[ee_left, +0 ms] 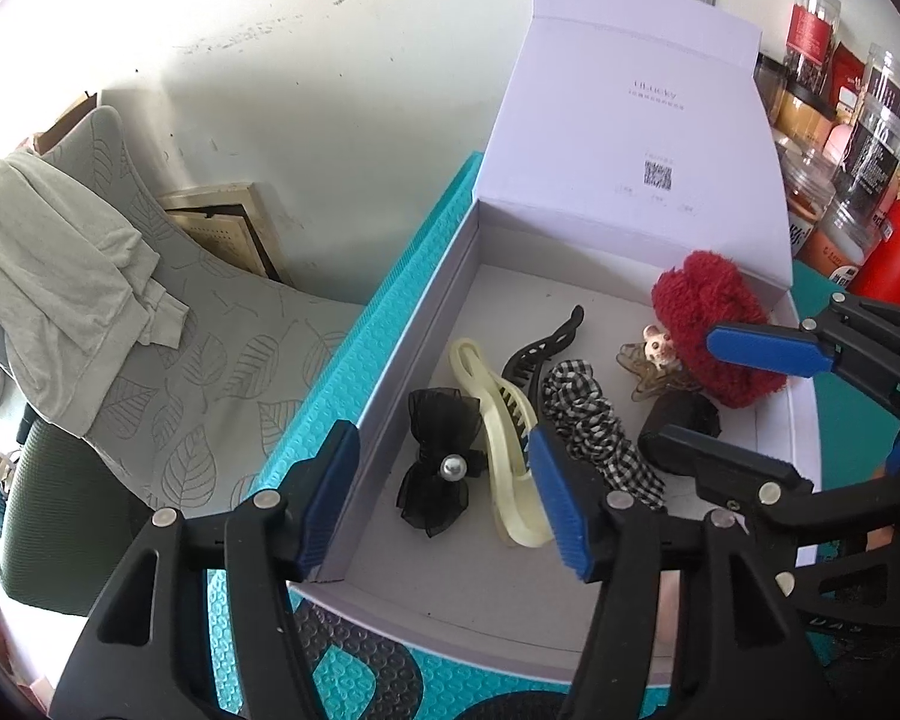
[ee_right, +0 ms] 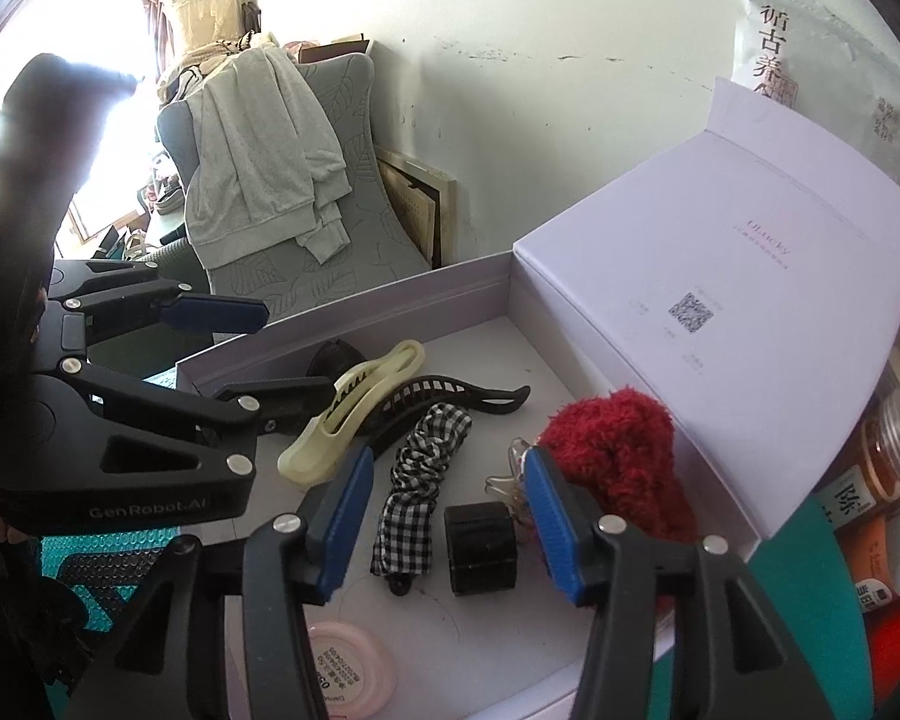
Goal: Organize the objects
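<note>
An open white box is seen on a turquoise embossed mat on the tabletop, its hinged lid raised behind. Inside, from left to right in the left wrist view, lie a black bow clip with a pearl, a cream claw clip, a black claw clip partly covered by it, a black-and-white gingham scrunchie, a small black cylinder, a translucent brown clip with a small figure, and a fluffy red scrunchie.

The left tongs are held released over the near left corner of the box, straddling its wall, with nothing between the pads. The right tongs are likewise spread wide above the gingham scrunchie and black cylinder, grasping nothing.

A pink round case is cut off by the right tongs; its label is too blurred to read. Jars at the right edge are only partly visible.
</note>
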A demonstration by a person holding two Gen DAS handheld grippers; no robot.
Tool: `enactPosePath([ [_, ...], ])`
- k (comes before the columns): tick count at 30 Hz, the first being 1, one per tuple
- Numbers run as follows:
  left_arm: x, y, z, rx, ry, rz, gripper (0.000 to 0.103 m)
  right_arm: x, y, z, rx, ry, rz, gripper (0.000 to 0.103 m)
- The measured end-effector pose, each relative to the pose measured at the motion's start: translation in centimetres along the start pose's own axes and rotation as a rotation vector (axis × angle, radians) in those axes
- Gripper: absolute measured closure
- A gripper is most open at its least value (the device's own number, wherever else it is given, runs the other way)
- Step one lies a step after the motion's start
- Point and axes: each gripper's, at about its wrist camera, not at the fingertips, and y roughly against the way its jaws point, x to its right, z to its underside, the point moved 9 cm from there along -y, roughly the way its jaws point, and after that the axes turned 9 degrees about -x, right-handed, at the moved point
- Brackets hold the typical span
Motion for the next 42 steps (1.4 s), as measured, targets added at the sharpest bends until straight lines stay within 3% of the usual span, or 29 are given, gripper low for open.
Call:
enactPosePath([
  [13,-0.2,6.7,0.8,0.061,0.025,-0.027,0.035,-0.2,5.7,-0.4,0.054,-0.019,0.057,0.050],
  [16,0.0,8.7,1.1,0.083,0.025,-0.033,0.033,-0.6,7.5,-0.3,0.076,-0.022,0.066,0.043],
  [21,0.2,12.2,1.9,0.124,0.039,-0.044,0.028,-1.0,10.5,0.0,0.109,-0.043,0.088,0.042],
  [42,3.7,22.8,9.2,0.204,0.062,-0.065,0.018,-3.4,19.6,6.0,0.178,-0.092,0.156,0.036],
])
